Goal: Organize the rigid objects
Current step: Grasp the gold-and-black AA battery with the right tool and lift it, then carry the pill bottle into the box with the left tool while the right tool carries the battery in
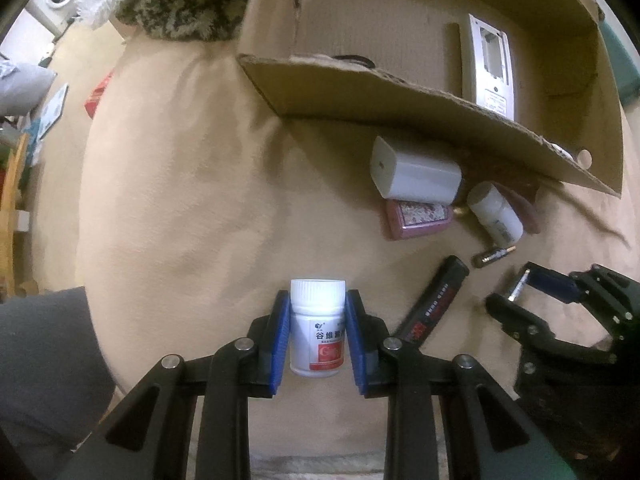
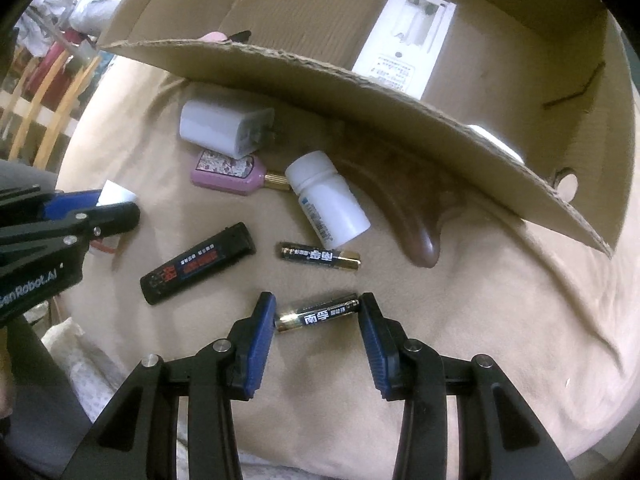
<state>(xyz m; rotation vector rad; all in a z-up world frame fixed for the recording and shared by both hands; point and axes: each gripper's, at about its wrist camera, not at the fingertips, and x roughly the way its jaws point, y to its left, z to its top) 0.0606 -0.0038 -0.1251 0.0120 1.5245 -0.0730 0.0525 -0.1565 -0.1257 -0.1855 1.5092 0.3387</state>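
The left gripper (image 1: 318, 324) is clenched on an upright white pill bottle (image 1: 317, 328) above the beige surface (image 1: 200, 208), while the right gripper (image 2: 318, 312) pinches a battery (image 2: 318, 313) endwise between its pads, near the cardboard box (image 2: 360, 92).

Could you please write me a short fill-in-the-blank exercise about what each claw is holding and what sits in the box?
1. The left claw is shut on a white pill ____ with a red label.
2. The right claw grips a ____ end to end.
3. The white remote lies inside the ____ box.

Missing words: bottle; battery; cardboard
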